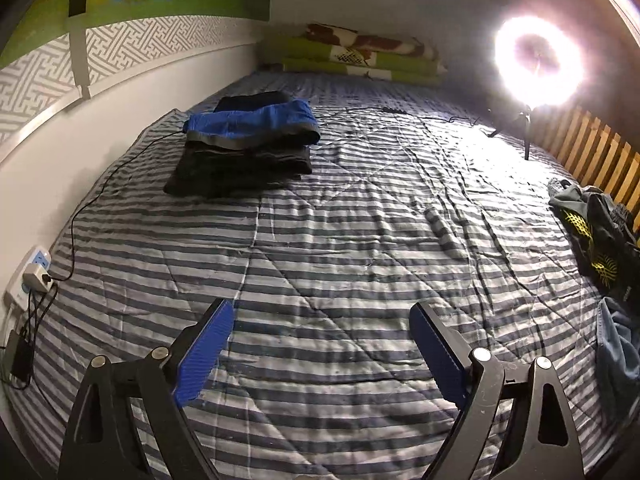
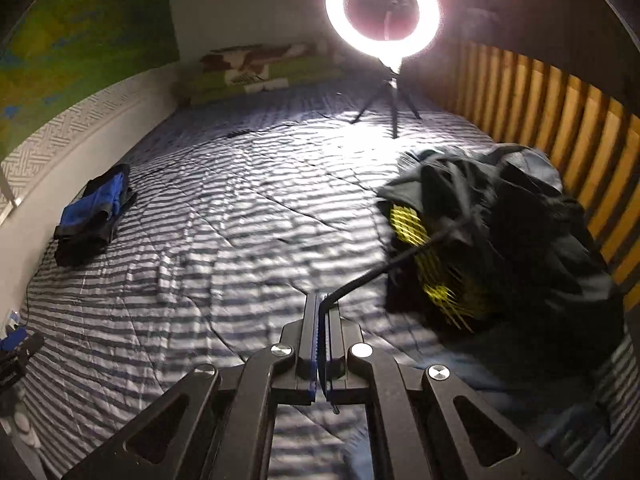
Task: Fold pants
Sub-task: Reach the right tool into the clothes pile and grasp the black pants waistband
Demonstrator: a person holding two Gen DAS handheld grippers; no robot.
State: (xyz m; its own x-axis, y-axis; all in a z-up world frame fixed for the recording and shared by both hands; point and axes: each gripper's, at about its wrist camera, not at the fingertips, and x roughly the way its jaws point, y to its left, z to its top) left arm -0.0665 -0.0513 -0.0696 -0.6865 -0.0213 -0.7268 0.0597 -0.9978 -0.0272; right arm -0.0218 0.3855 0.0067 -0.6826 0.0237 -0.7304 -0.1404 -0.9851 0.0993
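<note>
The right gripper point(image 2: 322, 312), nearest the lens in its own wrist view, has its jaws pressed together on a thin dark strand, apparently a drawstring or a pulled-out edge of cloth, that runs taut up and to the right into a crumpled heap of dark pants with yellow patterned panels point(image 2: 500, 240). The heap sits on the striped quilt point(image 2: 224, 240) close against the wooden slat rail point(image 2: 560, 128) on the right side of the bed, ahead and to the right of the closed jaws; it is bunched and motion-blurred, so no long axis can be read yet. In the left wrist view the left gripper point(image 1: 320, 344) hangs over bare quilt with its blue pads spread wide and nothing between them, and the same heap point(image 1: 588, 232) lies well off to its right at the frame's edge. The right hand is plainly the nearer, and already attached. A stack of folded clothes topped by a blue garment point(image 1: 248, 136) rests near the far left wall, and a ring light point(image 2: 382, 8) on a small tripod glares at the far end. Judging from this layout, the pants would next be dragged toward the open middle of the bed, where the left jaws could take a second hold.
</note>
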